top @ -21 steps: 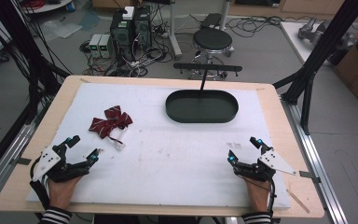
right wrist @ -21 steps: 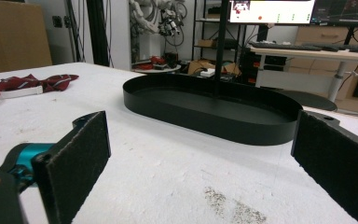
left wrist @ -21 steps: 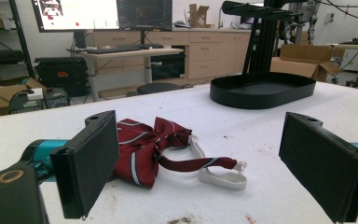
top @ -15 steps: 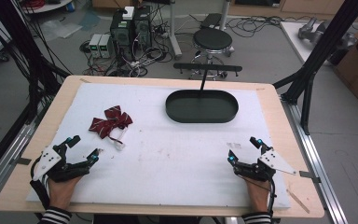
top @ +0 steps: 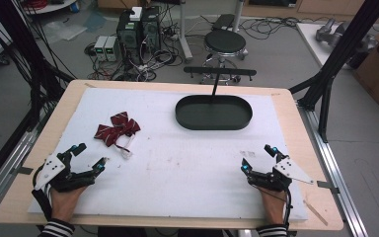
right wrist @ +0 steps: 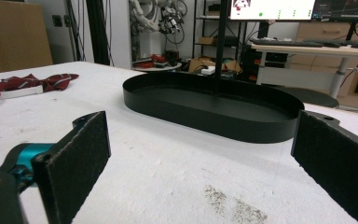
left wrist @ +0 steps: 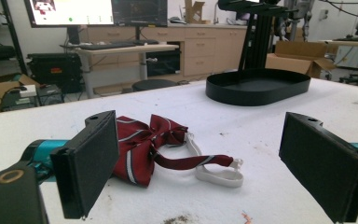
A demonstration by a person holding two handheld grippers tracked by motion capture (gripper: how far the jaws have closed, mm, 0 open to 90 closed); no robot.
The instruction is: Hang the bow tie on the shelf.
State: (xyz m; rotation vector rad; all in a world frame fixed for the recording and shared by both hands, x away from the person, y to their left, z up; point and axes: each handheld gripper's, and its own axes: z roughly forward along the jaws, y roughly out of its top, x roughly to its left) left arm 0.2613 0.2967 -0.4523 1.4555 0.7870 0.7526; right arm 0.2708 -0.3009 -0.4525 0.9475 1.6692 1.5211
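One dark red striped bow tie (top: 117,130) just ahead of left gripper (top: 90,157). One black oval tray (top: 213,112) well ahead of right gripper (top: 258,158). Two grippers, jaws apart.

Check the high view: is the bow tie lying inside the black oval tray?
No, the bow tie lies on the white table, left of the tray.

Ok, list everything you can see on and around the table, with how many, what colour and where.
bow tie: one, dark red with pale stripes and a white strap, left part of the mat.
tray: one, black, oval, nothing in it, far centre of the mat.
mat: one, white, covering most of the table.
table: one, light wood.
stool: one, black, on the floor beyond the table.
left gripper: one, black, open, near left edge.
right gripper: one, black, open, near right edge.
hands: two, holding the grippers.
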